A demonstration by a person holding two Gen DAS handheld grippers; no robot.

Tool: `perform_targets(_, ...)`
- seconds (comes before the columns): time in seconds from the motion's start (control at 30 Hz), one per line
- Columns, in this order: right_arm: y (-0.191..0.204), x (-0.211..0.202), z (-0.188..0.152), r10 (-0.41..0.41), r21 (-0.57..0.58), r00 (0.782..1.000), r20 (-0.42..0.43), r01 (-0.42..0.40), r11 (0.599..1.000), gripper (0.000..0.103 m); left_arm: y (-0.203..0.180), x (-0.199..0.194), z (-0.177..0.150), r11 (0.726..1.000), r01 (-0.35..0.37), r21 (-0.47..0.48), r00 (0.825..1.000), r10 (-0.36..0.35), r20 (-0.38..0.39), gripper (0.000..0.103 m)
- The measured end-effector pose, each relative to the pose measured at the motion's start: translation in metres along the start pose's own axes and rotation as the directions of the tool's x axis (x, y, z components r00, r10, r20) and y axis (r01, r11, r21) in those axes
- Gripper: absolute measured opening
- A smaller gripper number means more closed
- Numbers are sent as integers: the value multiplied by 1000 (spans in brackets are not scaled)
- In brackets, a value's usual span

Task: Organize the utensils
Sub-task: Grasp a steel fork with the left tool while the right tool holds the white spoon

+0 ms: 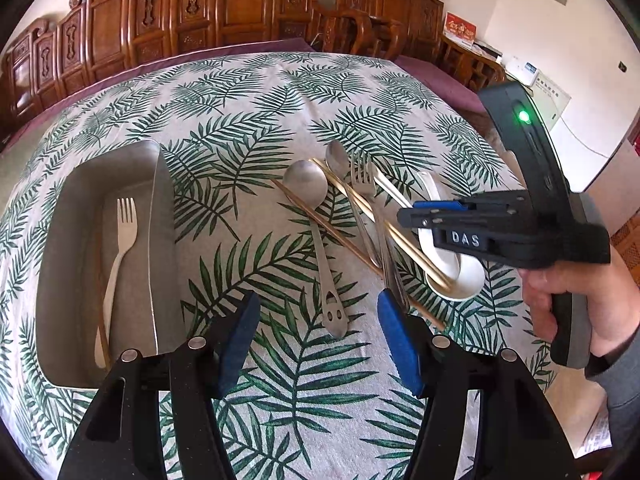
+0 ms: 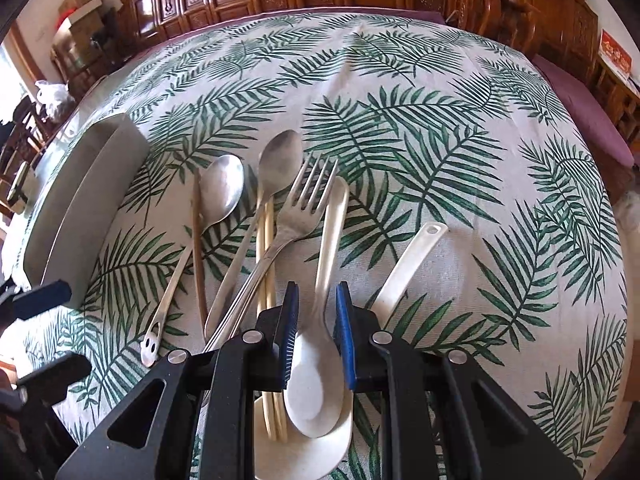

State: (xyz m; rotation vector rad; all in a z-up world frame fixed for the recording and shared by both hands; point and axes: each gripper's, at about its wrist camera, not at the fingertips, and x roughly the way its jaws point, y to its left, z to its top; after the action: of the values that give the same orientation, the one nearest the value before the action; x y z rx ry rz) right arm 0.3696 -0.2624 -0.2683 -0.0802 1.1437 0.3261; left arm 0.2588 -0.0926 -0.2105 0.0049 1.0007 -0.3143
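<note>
A pile of utensils lies on the leaf-print tablecloth: two metal spoons (image 1: pixel 306 188) (image 2: pixel 224 190), a metal fork (image 2: pixel 310 196), pale chopsticks (image 2: pixel 268 240), a brown chopstick (image 2: pixel 198 240) and white ceramic spoons (image 2: pixel 320 380). A metal tray (image 1: pixel 164 216) at the left holds a pale fork (image 1: pixel 126 224) and a chopstick. My left gripper (image 1: pixel 318 324) is open and empty, just before the pile. My right gripper (image 2: pixel 316 320) hovers over the pile, its blue pads either side of a white spoon's handle, with a small gap. It also shows in the left wrist view (image 1: pixel 424 216).
The tray (image 2: pixel 92 184) lies left of the pile in the right wrist view. Another white spoon (image 2: pixel 404 264) lies to the right of my right gripper. Carved wooden chairs (image 1: pixel 224 4) ring the far table edge. A purple cloth (image 2: pixel 580 108) edges the table.
</note>
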Motion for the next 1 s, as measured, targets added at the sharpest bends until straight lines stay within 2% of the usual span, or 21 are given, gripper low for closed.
perform_targets(0.1,1,6,4,2,2,999,-34,-2,1000,20,-1,0,0,1000,0,1,1000,0,-1,58)
perform_targets(0.23,0,5,7,9,26,1000,-29,-8,1000,20,-1,-2,0,1000,-1,1,1000,1,2,58)
perform_targets(0.27,-2,4,7,9,37,1000,-28,-8,999,13,-1,-3,0,1000,-1,1,1000,1,4,58)
perform_targets(0.33,-8,1,5,29,70,999,-21,-28,997,12,-1,-4,-1,1000,-4,-1,1000,4,5,58)
perform_targets(0.5,-16,-22,0,63,102,997,48,-68,992,5,-2,-1,-1,1000,-6,1,1000,6,-1,58)
perform_targets(0.67,-14,-52,-4,102,97,987,121,-114,989,4,-11,8,2,1000,5,12,1000,-5,-5,57)
perform_targets(0.87,-19,-80,-12,116,110,977,180,-137,984,4,-28,24,11,999,23,37,1000,-23,-16,49)
perform_targets(1.0,-35,-88,-26,110,128,975,193,-136,982,5,-41,40,21,997,43,62,999,-42,-29,38)
